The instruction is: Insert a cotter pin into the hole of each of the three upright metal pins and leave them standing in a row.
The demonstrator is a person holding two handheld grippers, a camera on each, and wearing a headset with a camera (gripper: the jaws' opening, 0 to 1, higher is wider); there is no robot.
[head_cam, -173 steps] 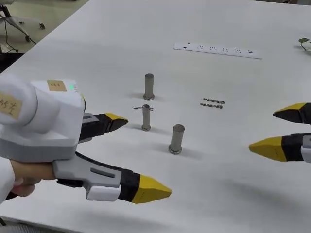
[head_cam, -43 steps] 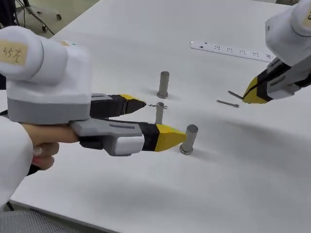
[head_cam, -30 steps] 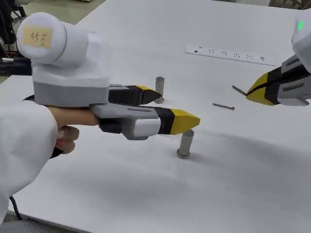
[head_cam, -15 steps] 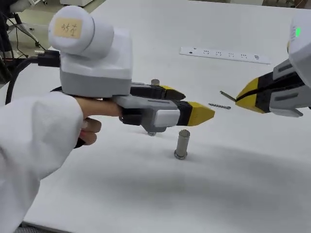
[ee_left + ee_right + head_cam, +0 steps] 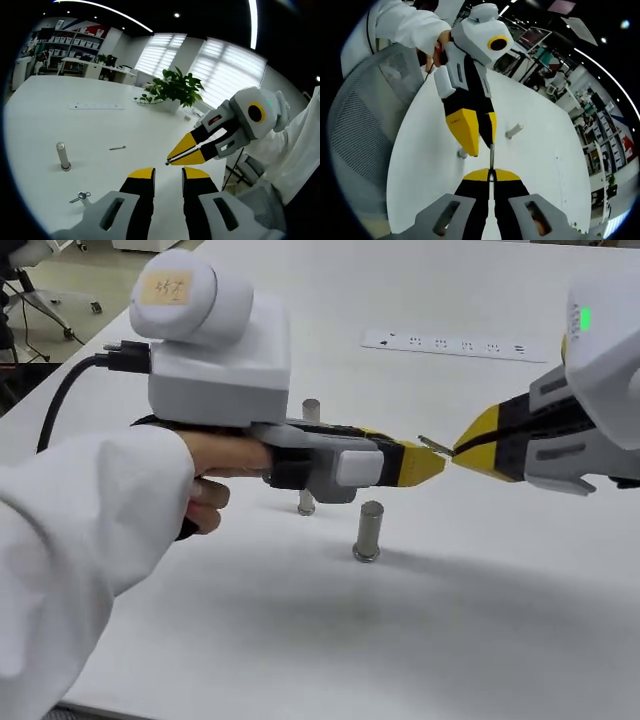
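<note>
**Cotter meets the open left jaws in mid-air**

The right gripper (image 5: 462, 452) is clenched on a cotter (image 5: 430, 445). It holds the cotter by one end, and the free end sticks out toward the left gripper (image 5: 420, 462). The left gripper's jaws stand apart with nothing between them. Both tools hang above the table (image 5: 300, 640), up and to the right of the front pin (image 5: 369, 530), with their tips nearly touching. In the left gripper view the cotter's free end sits just above the gap between the left jaws.

The middle pin (image 5: 306, 503) stands just behind and to the left of the front pin, half hidden by the left gripper, and the back pin (image 5: 311, 410) is farther behind it. What looks like a fitted cotter (image 5: 81, 197) shows low in the left gripper view. A spare cotter (image 5: 118, 148) lies on the table well behind the front pin.

This reads as a hand-over or regrip before the cotter goes into a bare pin, and the task is likely one third done.

To do it well:
- Keep the right grip tight until the left jaws have closed fully on the shaft.
- Take the cotter squarely and near its head, leaving plenty of shaft free to enter the hole.
- Keep it level and in line with the jaws, because a skewed cotter will miss the hole.
- Stay high enough above the front pin not to knock it over.
</note>
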